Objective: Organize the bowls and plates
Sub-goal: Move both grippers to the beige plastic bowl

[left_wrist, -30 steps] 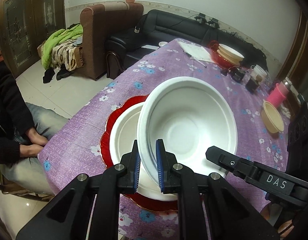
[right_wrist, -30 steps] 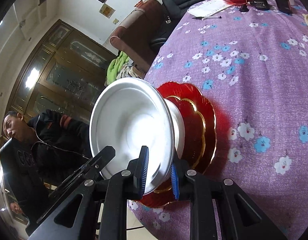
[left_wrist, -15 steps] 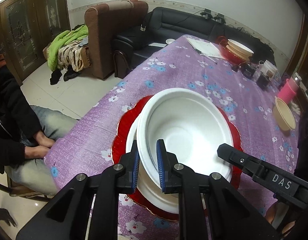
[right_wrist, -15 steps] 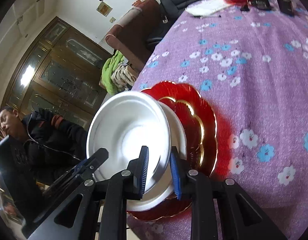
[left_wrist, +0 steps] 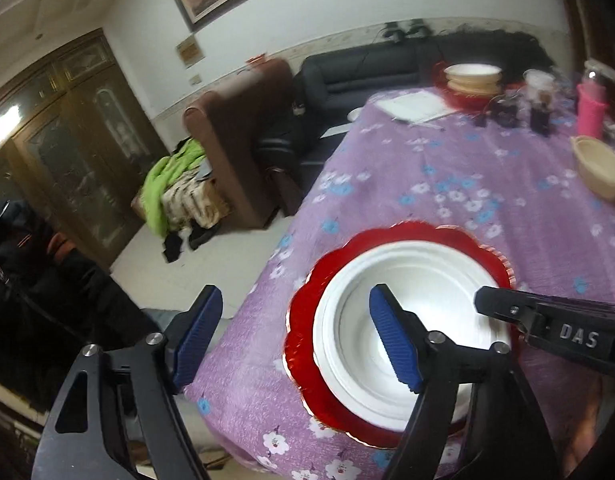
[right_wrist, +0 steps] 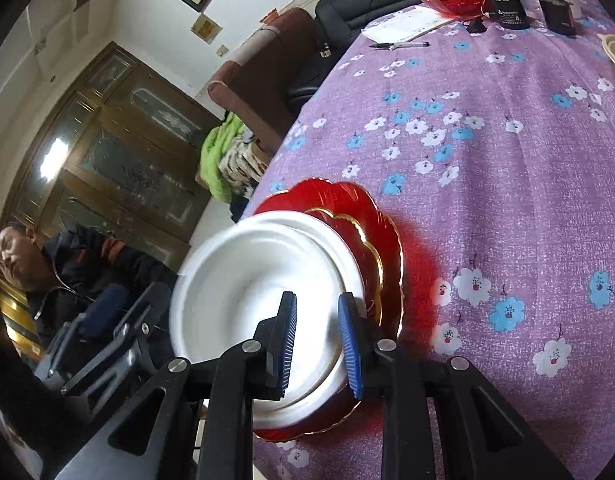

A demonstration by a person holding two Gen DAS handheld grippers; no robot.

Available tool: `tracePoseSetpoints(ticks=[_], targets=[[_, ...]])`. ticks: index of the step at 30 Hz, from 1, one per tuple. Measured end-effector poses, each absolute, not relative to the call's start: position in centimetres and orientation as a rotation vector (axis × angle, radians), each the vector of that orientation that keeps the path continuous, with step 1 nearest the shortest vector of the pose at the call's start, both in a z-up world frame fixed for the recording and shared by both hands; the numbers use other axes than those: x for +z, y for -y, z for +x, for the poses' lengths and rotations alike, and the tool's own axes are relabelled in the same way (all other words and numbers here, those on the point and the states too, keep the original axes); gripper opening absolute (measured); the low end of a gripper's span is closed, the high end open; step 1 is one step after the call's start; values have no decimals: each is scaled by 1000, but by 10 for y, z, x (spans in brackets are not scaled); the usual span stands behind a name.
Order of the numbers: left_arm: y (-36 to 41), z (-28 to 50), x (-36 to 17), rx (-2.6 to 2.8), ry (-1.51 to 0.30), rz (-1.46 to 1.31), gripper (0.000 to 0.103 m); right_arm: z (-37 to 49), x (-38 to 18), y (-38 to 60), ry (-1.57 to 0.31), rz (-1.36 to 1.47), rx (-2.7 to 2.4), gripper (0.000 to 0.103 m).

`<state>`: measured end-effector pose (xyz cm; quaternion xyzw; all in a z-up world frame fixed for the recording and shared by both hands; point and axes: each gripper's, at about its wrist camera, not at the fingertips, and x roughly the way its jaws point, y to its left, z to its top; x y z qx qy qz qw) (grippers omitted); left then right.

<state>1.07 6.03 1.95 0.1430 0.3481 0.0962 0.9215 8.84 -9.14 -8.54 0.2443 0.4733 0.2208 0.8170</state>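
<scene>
Two white bowls (left_wrist: 427, 280) sit nested on a red scalloped plate (left_wrist: 299, 340) at the near corner of the purple floral table. My left gripper (left_wrist: 295, 328) hangs just above them, jaws opening wide. The bowl's left rim shows in the gap, and neither pad touches it. In the right wrist view my right gripper (right_wrist: 318, 340) is shut on the near rim of the top white bowl (right_wrist: 243, 280), which lies over the red plate (right_wrist: 347, 208). One right fingertip (left_wrist: 503, 306) reaches over the bowl's right rim.
A tan bowl (left_wrist: 595, 168) stands at the table's right side. At the far end are a stack of tan bowls (left_wrist: 473, 76) on a red dish, a pink cup (left_wrist: 591, 108) and papers (left_wrist: 415, 106). A seated person (left_wrist: 27, 280) is close by the table's left edge.
The top white bowl has come down from a tilt to lie flat in the lower one. My left gripper let go of its rim, opened wide and lifted away. The right gripper stayed on the rim.
</scene>
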Motion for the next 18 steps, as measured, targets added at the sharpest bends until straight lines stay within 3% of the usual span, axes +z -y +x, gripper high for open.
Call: tracePoseSetpoints(ticks=[9,14,18], targets=[[-69,7,40,198,-678,171,76,82,-63,138,-864,574,424,24],[-9,7,36,34,-697,227,76,85,-73,182,-878,643,345,25],[54,12,27,-157,-756,264,76,82,-82,225,-878,698,281,33]])
